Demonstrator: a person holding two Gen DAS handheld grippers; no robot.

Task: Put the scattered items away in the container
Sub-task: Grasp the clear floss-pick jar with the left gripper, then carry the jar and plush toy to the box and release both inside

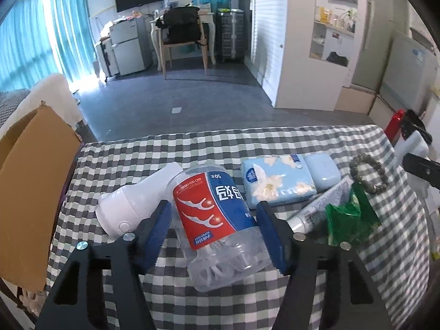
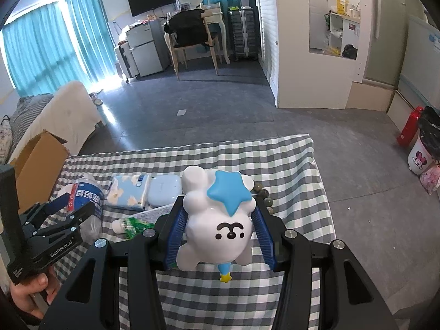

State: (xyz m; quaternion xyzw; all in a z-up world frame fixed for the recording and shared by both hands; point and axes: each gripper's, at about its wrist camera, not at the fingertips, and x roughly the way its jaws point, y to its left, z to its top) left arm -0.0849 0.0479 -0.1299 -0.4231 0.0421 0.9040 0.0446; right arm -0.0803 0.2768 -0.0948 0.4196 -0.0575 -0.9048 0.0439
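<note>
Lying on the checked cloth [image 1: 275, 137]: one floss jar [image 1: 220, 220], one tissue pack [image 1: 277, 180].

- The left gripper [image 1: 213, 224] straddles a clear plastic floss-pick jar [image 1: 217, 225] lying on its side on the bench [image 1: 192, 145], which is covered with a checked cloth.
- The blue pads [image 1: 159, 228] stand at the jar's flanks; contact with the jar cannot be confirmed.
- A white bottle [image 1: 132, 209] lies just left of the jar, touching it.
- Right of the jar: a blue floral tissue pack [image 1: 277, 184], with a pale blue case [image 1: 323, 172] beside it.
- A tube [image 1: 319, 206] lies diagonally in front of the pack, next to a green wrapper [image 1: 349, 217].
- A bead bracelet [image 1: 368, 173] rests near the bench's right edge.
- A cardboard box [image 1: 30, 178] stands at the bench's left side.
</note>
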